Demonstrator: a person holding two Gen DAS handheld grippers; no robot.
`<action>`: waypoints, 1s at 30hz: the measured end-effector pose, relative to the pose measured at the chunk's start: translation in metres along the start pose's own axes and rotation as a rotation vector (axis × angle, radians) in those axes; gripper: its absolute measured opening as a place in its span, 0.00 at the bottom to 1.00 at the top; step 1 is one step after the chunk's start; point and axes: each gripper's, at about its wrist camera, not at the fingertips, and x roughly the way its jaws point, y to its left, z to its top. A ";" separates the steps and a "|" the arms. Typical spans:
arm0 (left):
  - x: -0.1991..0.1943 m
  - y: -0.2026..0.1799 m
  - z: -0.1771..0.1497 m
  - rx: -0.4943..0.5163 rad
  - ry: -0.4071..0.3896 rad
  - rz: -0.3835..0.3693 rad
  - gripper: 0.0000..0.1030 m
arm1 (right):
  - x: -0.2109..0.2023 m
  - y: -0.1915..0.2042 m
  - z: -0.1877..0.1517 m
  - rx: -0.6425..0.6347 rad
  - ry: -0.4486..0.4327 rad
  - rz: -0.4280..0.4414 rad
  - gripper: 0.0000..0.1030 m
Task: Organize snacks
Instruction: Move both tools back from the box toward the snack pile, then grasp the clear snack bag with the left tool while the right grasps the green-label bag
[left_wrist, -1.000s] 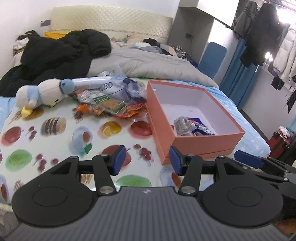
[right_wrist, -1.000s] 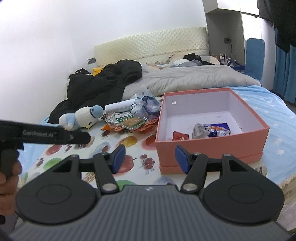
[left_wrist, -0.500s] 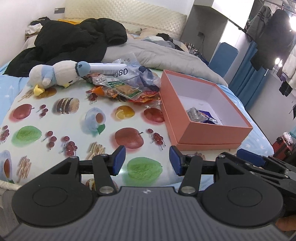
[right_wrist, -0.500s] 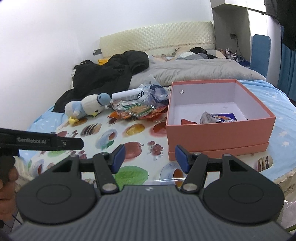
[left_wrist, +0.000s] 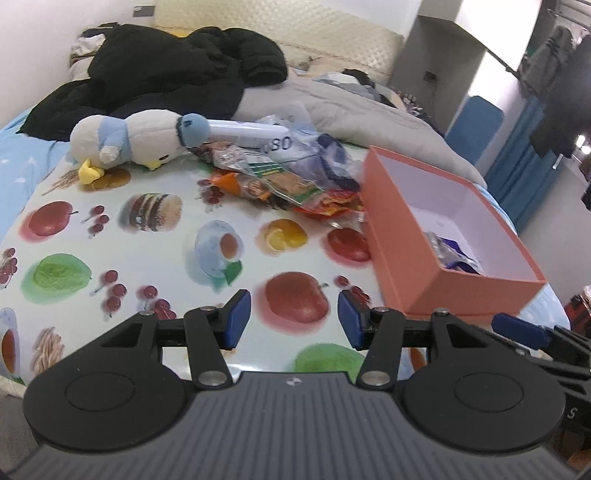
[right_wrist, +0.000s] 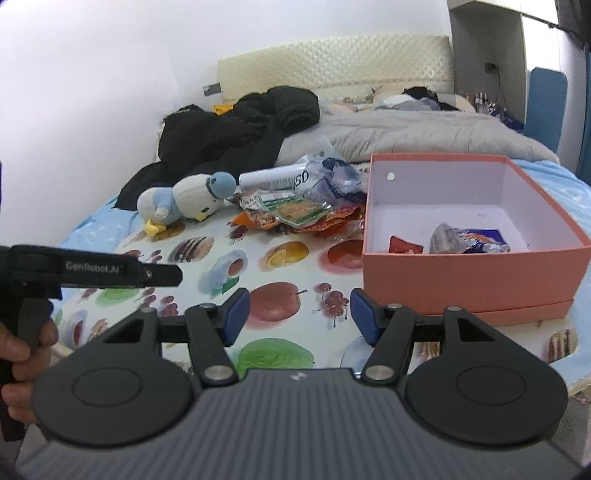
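Both grippers hover over the fruit-print cloth (left_wrist: 155, 258) on the bed: the left gripper (left_wrist: 291, 319) has its jaws spread and empty, and the right gripper (right_wrist: 299, 315) is opening its jaws with nothing between them. The snack pile (right_wrist: 295, 210) lies just left of the orange box (right_wrist: 472, 273), which already holds a few packets (right_wrist: 465, 238). The next pick should likely take one top packet by a free edge, low and square, and avoid the plush toy (right_wrist: 184, 201) beside the pile.

A: Count by the orange box (right_wrist: 469, 280)?
B: One box. Inside it, two wrappers I can separate: one red (right_wrist: 404, 244), one silver-blue (right_wrist: 467, 236).
A: Left of the box?
B: One plush penguin (right_wrist: 184, 199), one snack pile (right_wrist: 295, 206); packets overlap, uncountable.
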 end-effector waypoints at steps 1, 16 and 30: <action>0.004 0.004 0.002 -0.004 -0.001 0.003 0.56 | 0.005 0.000 0.000 -0.002 0.004 0.002 0.63; 0.077 0.053 0.032 -0.097 0.040 0.019 0.56 | 0.089 0.021 0.021 -0.103 0.044 0.014 0.62; 0.180 0.090 0.083 -0.202 0.032 -0.061 0.57 | 0.205 0.047 0.037 -0.301 0.013 -0.068 0.48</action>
